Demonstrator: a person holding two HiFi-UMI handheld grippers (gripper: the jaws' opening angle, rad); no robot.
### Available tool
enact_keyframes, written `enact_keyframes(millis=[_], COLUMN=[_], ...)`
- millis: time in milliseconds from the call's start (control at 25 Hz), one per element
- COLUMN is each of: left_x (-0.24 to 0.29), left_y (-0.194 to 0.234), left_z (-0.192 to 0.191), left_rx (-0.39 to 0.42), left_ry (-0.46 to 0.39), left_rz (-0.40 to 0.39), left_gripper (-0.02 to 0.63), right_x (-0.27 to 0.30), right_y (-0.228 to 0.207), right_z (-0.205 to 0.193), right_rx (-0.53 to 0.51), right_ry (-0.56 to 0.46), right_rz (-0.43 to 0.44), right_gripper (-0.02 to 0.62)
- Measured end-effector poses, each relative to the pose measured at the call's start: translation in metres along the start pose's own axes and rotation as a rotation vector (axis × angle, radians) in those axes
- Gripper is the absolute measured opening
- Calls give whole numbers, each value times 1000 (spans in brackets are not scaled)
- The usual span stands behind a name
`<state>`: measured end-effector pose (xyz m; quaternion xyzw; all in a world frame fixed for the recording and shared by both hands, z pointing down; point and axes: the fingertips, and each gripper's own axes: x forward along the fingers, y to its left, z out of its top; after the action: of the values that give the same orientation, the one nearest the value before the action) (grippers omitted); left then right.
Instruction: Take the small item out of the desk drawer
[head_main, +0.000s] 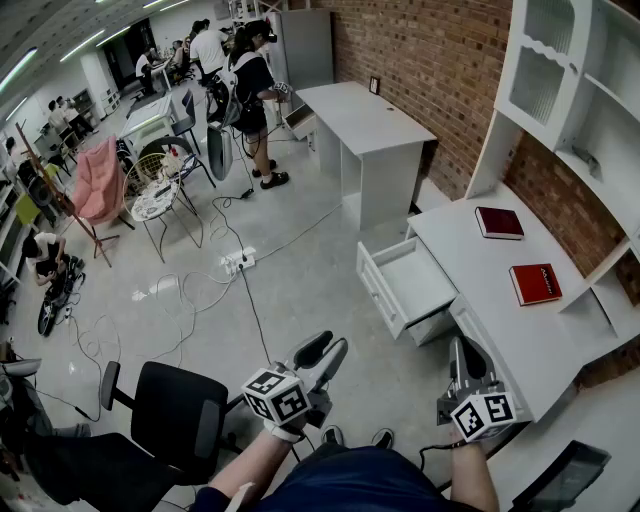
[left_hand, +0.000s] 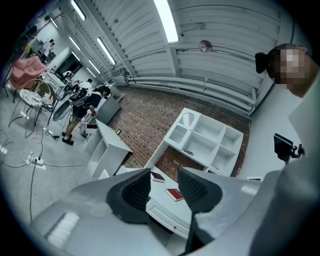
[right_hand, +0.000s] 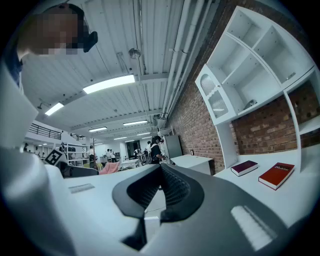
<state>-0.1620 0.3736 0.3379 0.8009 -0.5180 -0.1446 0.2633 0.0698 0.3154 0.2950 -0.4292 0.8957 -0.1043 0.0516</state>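
Observation:
The white desk (head_main: 500, 320) runs along the brick wall at the right in the head view, and its drawer (head_main: 383, 290) is pulled open toward the floor. I see no small item inside the drawer. Two books lie on the desktop, a dark red book (head_main: 498, 222) and a red book (head_main: 535, 284). My left gripper (head_main: 325, 352) is open and held in the air left of the desk; between its jaws (left_hand: 164, 182) the desk and both books show. My right gripper (head_main: 462, 355) is shut on nothing at the desk's near corner, its pads meeting (right_hand: 161, 172).
A black office chair (head_main: 170, 410) stands at my lower left. Cables and a power strip (head_main: 240, 262) lie on the floor. A second white desk (head_main: 365, 120) stands farther along the wall. A white shelf unit (head_main: 580, 90) hangs above the desk. People work at the back.

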Motion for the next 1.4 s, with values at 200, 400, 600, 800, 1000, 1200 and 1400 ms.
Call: enact_keyframes(millis=[200, 400, 600, 800, 1000, 1200, 1400], left_x=[4, 0, 1, 12, 36, 75, 113], left_y=[10, 30, 48, 69, 80, 83, 86], left_z=[5, 10, 19, 20, 21, 28, 33], left_rx=[-4, 4, 25, 15, 15, 34, 45], left_ry=[7, 19, 30, 36, 42, 54, 50], left_rz=[-8, -28, -28, -10, 5, 36, 64], left_gripper=[178, 178, 178, 178, 178, 178, 178], right_x=[7, 13, 16, 21, 45, 87, 123], right_y=[-6, 1, -4, -18, -39, -69, -104], right_z=[-3, -4, -5, -12, -17, -14, -10], right_rx=[-5, 2, 13, 15, 32, 65, 87], right_ry=[3, -17, -22, 10, 26, 24, 13], right_rz=[-26, -78, -140, -179, -174, -124, -81], right_gripper=[2, 2, 3, 3, 3, 3, 2])
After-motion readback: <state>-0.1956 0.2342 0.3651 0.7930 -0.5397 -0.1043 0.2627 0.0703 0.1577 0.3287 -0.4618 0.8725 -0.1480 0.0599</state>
